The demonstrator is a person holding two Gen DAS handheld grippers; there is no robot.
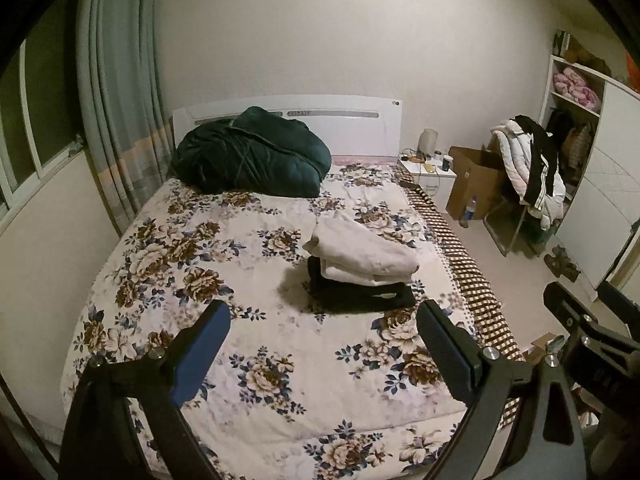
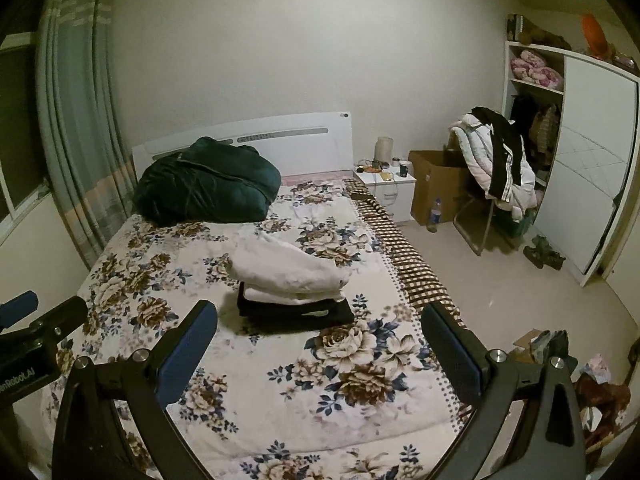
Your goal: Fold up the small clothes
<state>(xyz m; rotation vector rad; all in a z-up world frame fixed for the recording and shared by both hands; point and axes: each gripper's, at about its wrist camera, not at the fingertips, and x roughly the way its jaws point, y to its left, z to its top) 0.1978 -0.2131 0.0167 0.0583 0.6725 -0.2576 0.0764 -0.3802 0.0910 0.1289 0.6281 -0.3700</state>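
A folded cream-white garment (image 1: 362, 254) lies on top of a folded black garment (image 1: 360, 296) in a stack on the floral bedspread (image 1: 200, 264). The stack also shows in the right wrist view, cream (image 2: 286, 270) over black (image 2: 294, 312). My left gripper (image 1: 322, 316) is open and empty, held above the bed in front of the stack. My right gripper (image 2: 318, 318) is open and empty, also short of the stack. The right gripper shows at the right edge of the left wrist view (image 1: 584, 312); the left gripper shows at the left edge of the right wrist view (image 2: 44, 312).
A dark green duvet bundle (image 1: 252, 156) lies by the white headboard (image 1: 352, 120). Beside the bed stand a white nightstand (image 2: 386, 188), a cardboard box (image 2: 434, 184), a chair piled with clothes (image 2: 494, 160) and a white wardrobe (image 2: 588, 152). Curtains (image 1: 116, 92) hang at left. Clutter lies on the floor (image 2: 552, 348).
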